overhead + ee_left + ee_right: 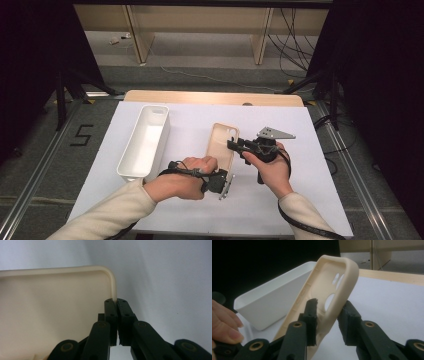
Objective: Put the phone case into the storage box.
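A cream phone case point(221, 145) is held tilted above the white table sheet point(300, 200), its camera cutouts at the far end. My left gripper point(225, 171) comes in from the near side and is shut on the case's rim near a rounded corner; in the left gripper view the jaws point(116, 301) pinch that thin rim point(113, 290). My right gripper point(233, 145) reaches in from the right. In the right gripper view one pad sits inside the case point(329, 285) and the other against its outer side, the gripper point(329, 304) shut on the case wall beside the round cutout.
A long white bin point(131, 162) lies left of the case, empty inside, and its wall point(269, 297) stands behind the case in the right gripper view. The table's wooden far edge point(210, 97) borders the sheet. Bare sheet lies right of and in front of my hands.
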